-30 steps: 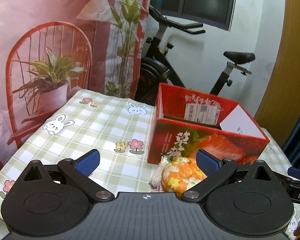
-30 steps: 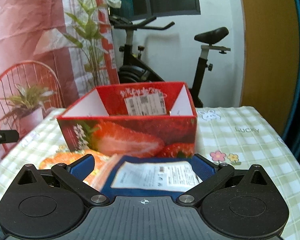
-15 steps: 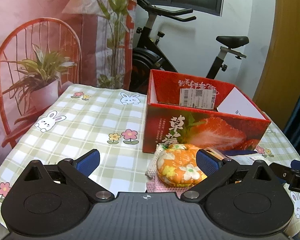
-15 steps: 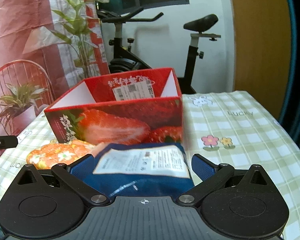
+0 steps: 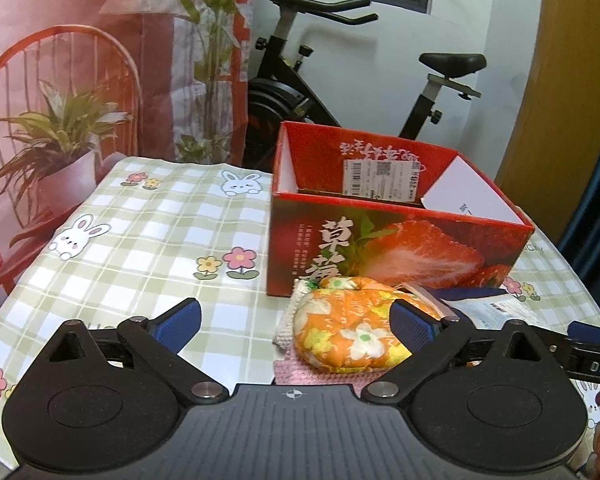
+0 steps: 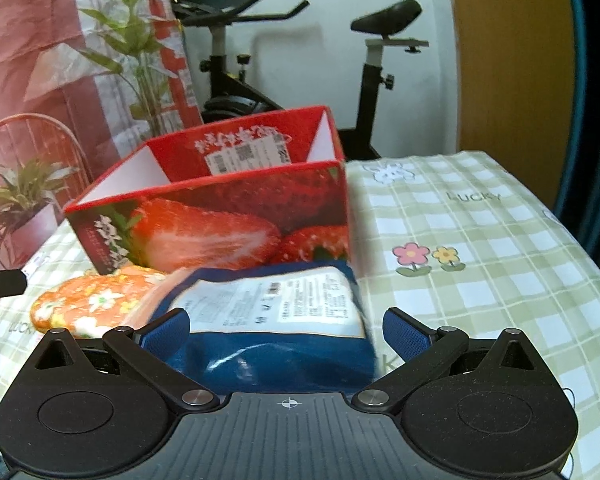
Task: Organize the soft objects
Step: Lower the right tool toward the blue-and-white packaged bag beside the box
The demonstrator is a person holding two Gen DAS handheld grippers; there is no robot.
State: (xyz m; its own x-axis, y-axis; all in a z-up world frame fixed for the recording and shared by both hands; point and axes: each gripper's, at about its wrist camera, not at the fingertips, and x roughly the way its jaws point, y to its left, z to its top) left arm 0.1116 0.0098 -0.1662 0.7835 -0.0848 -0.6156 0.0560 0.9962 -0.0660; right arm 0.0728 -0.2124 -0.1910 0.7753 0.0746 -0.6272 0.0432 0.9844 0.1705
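Before the strawberry box (image 6: 220, 216), the blue packet (image 6: 276, 320) lies on the worktop (image 6: 480, 264) between the right claw's (image 6: 286, 330) parted jaws; closing carelessly may squash this slippery packet away.

Home room — exercise bike (image 5: 300, 92), checked tablecloth (image 5: 148, 240), potted plant (image 5: 60, 152)

Cushion (image 5: 348, 330) and pouch (image 6: 276, 320) before box (image 5: 396, 248) (pouch rightward).
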